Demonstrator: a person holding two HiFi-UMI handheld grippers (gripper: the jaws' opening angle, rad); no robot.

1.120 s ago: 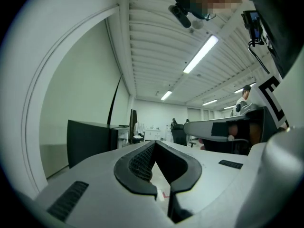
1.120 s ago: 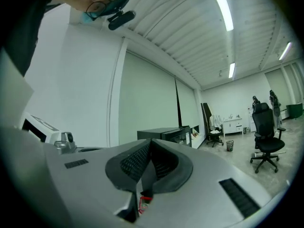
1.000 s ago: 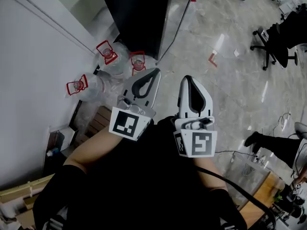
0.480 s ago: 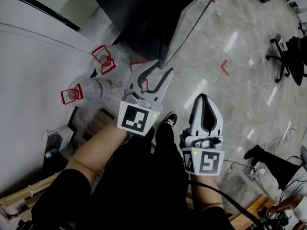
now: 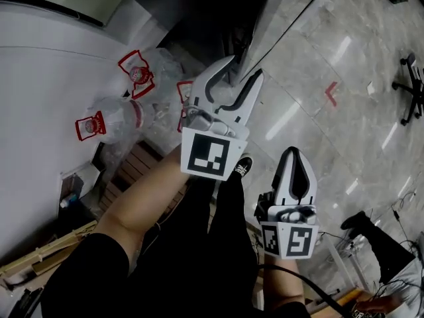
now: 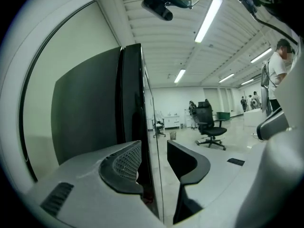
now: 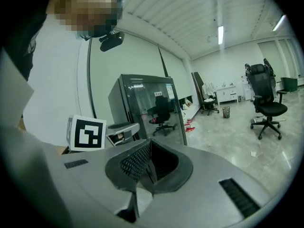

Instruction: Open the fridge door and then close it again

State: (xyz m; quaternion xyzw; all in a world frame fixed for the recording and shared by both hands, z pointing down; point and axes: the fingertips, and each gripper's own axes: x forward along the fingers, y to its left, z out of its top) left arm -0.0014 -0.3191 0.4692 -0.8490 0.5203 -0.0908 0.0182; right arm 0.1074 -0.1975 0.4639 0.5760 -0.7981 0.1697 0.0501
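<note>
The fridge (image 5: 199,5) is a black cabinet with a glass door (image 5: 291,18), at the top of the head view. My left gripper (image 5: 245,65) points at the door's lower edge, its jaws opening. In the left gripper view the door's front edge (image 6: 142,127) lines up with the gap of the left gripper (image 6: 154,148); the pads (image 6: 126,163) do not press on it. My right gripper (image 5: 293,152) hangs lower and nearer to me, shut with nothing in it. The right gripper view shows the right gripper (image 7: 149,151) with its jaws together and the fridge (image 7: 142,108) beyond.
Large water bottles (image 5: 136,71) with red handles lie by the white wall, left of the fridge, beside a wooden pallet (image 5: 132,167). My shoe (image 5: 244,166) is under the left gripper. An office chair (image 5: 411,78) stands on the shiny floor at right. A person (image 6: 278,65) stands farther off.
The left gripper's jaws have gone from shut to wide apart, and it has moved up the picture toward the fridge door. The right gripper has dropped lower and stayed shut.
</note>
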